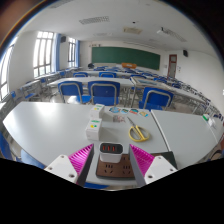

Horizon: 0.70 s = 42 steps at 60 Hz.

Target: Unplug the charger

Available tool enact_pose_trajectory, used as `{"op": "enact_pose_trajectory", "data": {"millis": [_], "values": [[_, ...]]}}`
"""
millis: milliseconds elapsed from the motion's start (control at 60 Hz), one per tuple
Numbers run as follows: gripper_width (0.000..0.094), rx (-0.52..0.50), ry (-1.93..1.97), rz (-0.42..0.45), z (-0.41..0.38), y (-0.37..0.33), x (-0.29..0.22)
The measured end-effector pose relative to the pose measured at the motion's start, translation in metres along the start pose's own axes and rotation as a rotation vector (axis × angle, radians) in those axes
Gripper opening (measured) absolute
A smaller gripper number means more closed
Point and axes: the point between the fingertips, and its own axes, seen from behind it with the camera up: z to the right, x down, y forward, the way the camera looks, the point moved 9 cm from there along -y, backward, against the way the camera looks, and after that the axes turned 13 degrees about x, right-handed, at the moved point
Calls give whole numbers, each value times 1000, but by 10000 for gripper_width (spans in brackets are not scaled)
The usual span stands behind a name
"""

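A white charger [110, 151] with a dark front face stands plugged into a brown-topped power strip [111, 171] on the white table [45, 125]. My gripper [111, 152] is open. Its pink pads [82, 157] flank the charger on both sides, with a small gap at each side. The charger stands between the fingers and rests in the strip's socket. Empty sockets show on the strip just below the charger.
Just beyond the fingers lie a yellow pair of scissors [138, 132], a small white box [93, 128] and small items [115, 117]. Rows of desks with blue chairs [104, 92] fill the room behind. A green board [125, 57] hangs on the far wall.
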Motion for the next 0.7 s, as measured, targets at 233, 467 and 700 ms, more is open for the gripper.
{"op": "enact_pose_trajectory", "data": {"millis": [233, 467, 700], "values": [[395, 27, 7, -28, -7, 14, 6], [240, -1, 43, -43, -4, 15, -1], [235, -28, 147, 390, 66, -77, -193]]}}
